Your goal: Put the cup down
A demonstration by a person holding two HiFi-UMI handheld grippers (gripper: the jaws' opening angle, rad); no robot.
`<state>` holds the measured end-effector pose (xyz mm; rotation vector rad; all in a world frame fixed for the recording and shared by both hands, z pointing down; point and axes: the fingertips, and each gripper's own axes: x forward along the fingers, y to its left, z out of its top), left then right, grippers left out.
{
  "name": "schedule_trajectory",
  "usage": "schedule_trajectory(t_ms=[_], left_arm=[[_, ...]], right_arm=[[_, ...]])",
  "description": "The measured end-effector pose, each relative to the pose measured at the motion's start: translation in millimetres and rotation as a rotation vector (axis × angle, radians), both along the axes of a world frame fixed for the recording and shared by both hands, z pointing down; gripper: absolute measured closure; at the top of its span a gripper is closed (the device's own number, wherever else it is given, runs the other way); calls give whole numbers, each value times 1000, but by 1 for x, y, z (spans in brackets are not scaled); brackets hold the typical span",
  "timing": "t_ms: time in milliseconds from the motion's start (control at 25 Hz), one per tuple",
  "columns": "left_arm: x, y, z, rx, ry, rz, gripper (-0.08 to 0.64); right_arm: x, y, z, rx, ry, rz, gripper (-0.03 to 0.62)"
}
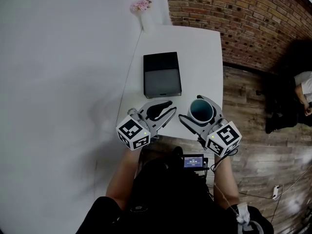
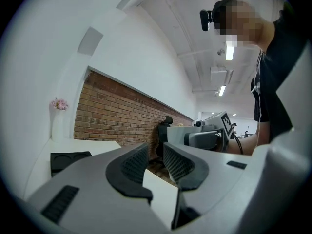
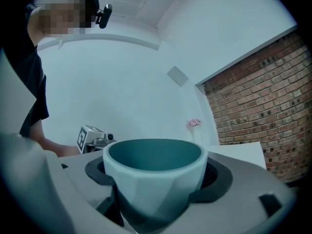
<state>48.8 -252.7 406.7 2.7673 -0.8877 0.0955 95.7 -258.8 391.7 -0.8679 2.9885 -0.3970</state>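
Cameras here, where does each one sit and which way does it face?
Head view: on the person's head, looking steeply down at white table, black tray, left gripper, right gripper; forearms, torso show.
Left gripper view: on the left gripper, along its shut, empty jaws toward the brick wall; torso at right.
Right gripper view: on the right gripper, over its held teal cup toward the white wall; arm at left.
Shared: flower vase, in all three.

Head view looks steeply down, both gripper views level along their jaws; all 3 share the brick wall (image 1: 243, 18).
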Motion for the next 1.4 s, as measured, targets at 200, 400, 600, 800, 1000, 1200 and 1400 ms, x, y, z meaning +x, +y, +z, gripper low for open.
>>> schedule_trajectory(t_ms=[200,400,600,800,1000,1200,1400], left_arm=[[-4,1,0,-4,-1,-5,460],[-7,3,-1,6,11,26,463],[-10,4,0,13,27,30,463],[-20,-1,-3,24,45,18,463],[-36,-13,-5,37,53,0,459],[-55,-31,-3,44,53,-37,443],[-75,-48,1,35,58,-106,423]], right_arm=[[-5,-2,1,-5,-3,-9,173],[-13,-2,3,-11,2,-10,173],[-16,0,7,-14,13,-7,173],[-26,-4,6,-4,32,-16,173],[-44,-18,7,13,46,-37,173],[-66,-42,10,22,51,-61,173],[-81,-67,13,23,42,-82,173]])
